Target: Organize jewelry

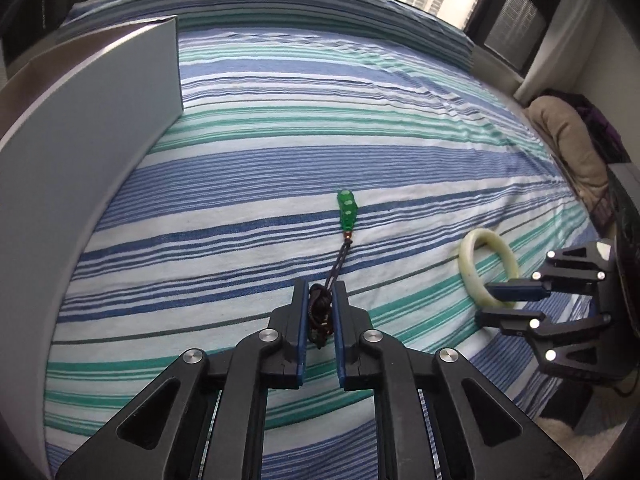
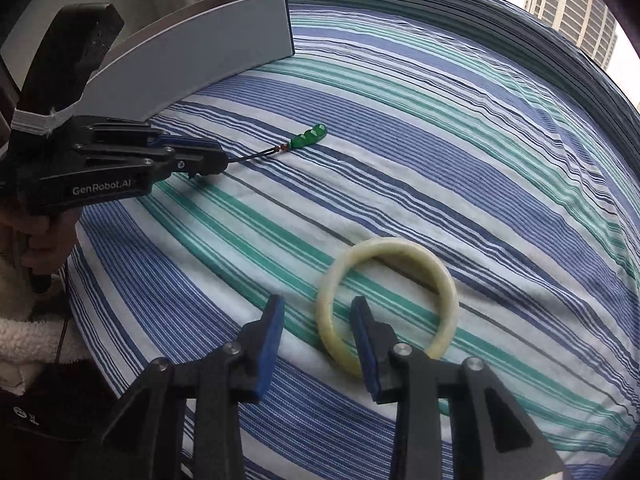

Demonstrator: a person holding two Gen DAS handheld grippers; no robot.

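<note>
A green pendant (image 1: pixel 346 208) on a dark cord (image 1: pixel 338 264) lies on the striped bedsheet. My left gripper (image 1: pixel 320 304) is shut on the knotted end of the cord; the pendant rests on the sheet ahead of it. It also shows in the right wrist view (image 2: pixel 216 158), with the pendant (image 2: pixel 310 136) beyond its tips. A pale jade bangle (image 2: pixel 388 304) lies flat on the sheet. My right gripper (image 2: pixel 318 316) is open, one finger (image 2: pixel 366 340) inside the ring and the other outside, straddling the bangle's near rim. The bangle (image 1: pixel 486 266) and right gripper (image 1: pixel 496 304) also show in the left wrist view.
A grey box (image 1: pixel 80 168) stands on the bed to the left; it also shows in the right wrist view (image 2: pixel 208 48). The striped bedsheet (image 1: pixel 320 128) covers the bed. A tan cushion (image 1: pixel 568 144) lies off the bed's right side. Windows lie beyond.
</note>
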